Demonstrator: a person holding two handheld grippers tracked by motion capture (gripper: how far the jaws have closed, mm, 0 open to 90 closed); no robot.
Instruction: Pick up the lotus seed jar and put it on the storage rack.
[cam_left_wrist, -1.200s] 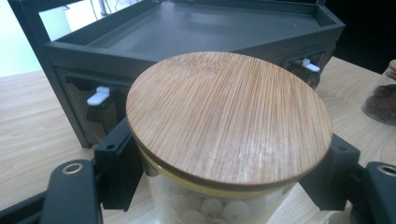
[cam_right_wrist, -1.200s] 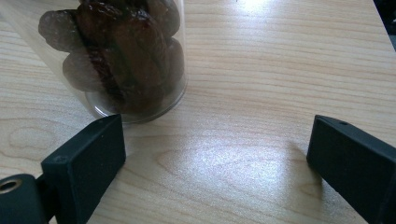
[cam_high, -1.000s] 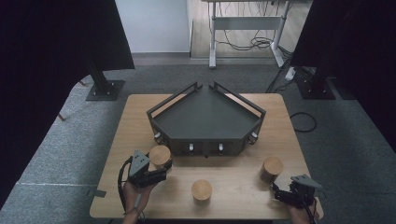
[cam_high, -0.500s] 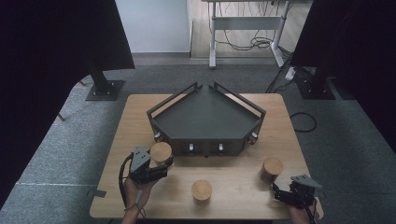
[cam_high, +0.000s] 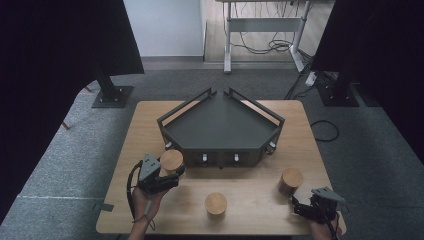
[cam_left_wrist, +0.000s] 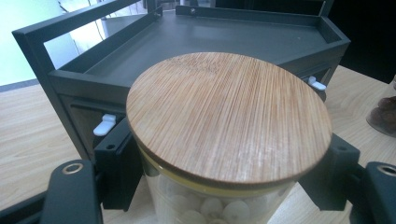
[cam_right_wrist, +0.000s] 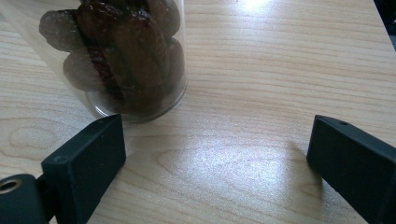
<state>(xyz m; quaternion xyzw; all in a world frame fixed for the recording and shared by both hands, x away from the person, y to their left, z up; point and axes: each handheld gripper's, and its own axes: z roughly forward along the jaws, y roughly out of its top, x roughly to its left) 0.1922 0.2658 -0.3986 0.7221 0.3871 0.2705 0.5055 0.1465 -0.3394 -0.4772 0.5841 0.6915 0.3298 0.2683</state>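
Glass under a bamboo lid (cam_left_wrist: 229, 116): the jar (cam_high: 171, 161) in the left gripper (cam_high: 159, 181) is stiff, smooth and breakable, with some weight from the small white balls inside it, so it could slip or crack if knocked against metal. Its jaws are closed on the glass wall just below the lid, one pad on each side, which looks like the right place to hold, since the loose-looking lid would likely be a poor grip. The jar sits at the near left corner of the dark tray (cam_high: 220, 125), close against its front wall on the counter (cam_high: 250, 200). Against the earlier high views, gripper and jar have shifted only slightly, a little nearer the tray. The right gripper (cam_high: 312, 207) rests at the near right edge as before, jaws wide apart and empty, with a second jar (cam_right_wrist: 119, 56) of dark dried fruit just beyond its left jaw. A third jar (cam_high: 216, 204) stands untouched at the middle front.
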